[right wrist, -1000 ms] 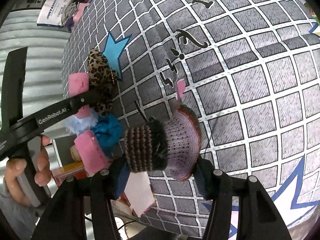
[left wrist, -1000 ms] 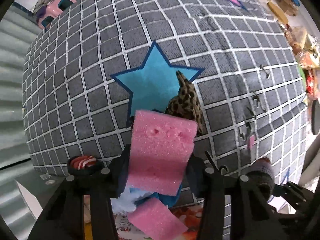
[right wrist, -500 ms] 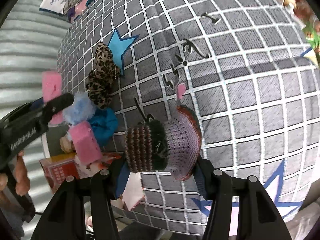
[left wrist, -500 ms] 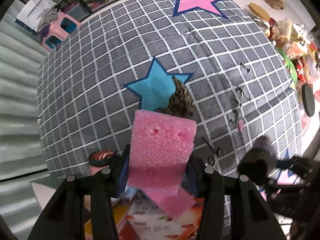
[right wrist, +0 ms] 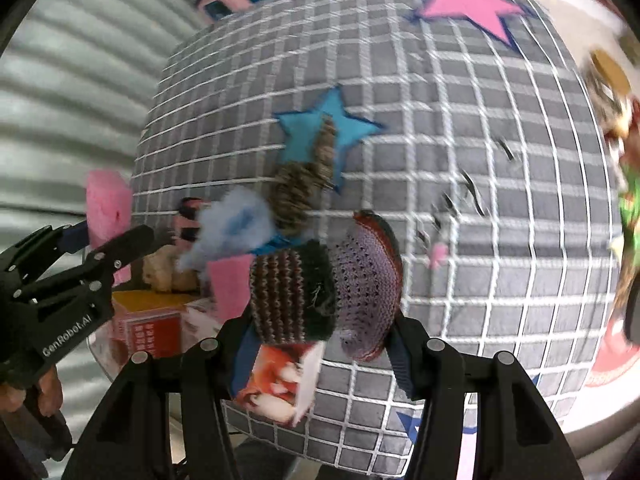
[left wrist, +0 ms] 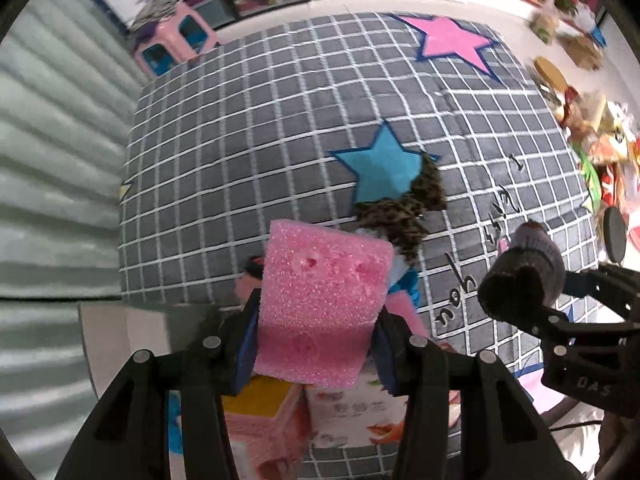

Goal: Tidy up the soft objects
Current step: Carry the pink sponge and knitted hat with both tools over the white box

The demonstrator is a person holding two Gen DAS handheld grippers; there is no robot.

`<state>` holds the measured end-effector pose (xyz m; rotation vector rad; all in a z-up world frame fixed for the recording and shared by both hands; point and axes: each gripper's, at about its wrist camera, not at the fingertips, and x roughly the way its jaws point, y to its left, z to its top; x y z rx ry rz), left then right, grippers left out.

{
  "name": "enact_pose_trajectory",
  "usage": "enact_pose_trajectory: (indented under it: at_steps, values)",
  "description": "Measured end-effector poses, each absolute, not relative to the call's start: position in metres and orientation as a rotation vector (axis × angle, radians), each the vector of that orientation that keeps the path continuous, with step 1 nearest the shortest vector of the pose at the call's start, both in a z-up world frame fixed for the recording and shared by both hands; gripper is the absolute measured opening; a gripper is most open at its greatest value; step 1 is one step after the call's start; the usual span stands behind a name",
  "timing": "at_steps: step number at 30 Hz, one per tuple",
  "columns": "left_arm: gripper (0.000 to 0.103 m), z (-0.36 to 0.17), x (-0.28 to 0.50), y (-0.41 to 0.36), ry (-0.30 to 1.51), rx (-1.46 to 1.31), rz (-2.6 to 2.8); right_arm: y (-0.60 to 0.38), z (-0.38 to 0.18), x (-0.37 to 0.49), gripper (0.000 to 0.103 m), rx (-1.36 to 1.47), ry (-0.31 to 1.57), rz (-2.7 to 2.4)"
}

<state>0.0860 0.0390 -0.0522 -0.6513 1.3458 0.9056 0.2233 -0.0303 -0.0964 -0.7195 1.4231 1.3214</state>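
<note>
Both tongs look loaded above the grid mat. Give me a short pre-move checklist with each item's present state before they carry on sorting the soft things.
1. Left tongs closed on the pink sponge: ok, squeezed between both fingers.
2. Right tongs closed on the knitted piece: ok, gripped on both sides.
3. Both tongs apart from each other: ok, a gap shows in both views.
4. Leopard-print piece resting on the mat: ok, lying partly over the blue star.
5. Destination for the held items: cannot tell.
6. Right view sharp enough to judge placement: not ok, it is motion-blurred.
</note>
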Motion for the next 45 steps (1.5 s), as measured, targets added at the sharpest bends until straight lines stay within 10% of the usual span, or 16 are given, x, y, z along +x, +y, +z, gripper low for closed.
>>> enact_pose_trajectory:
  at_steps: [45]
  values:
    - [0.052,0.008,-0.053,-0.05,1.18,-0.599,0.868,-0.094,-0.019,0.081,0.057,-0.805,1.219,1.304]
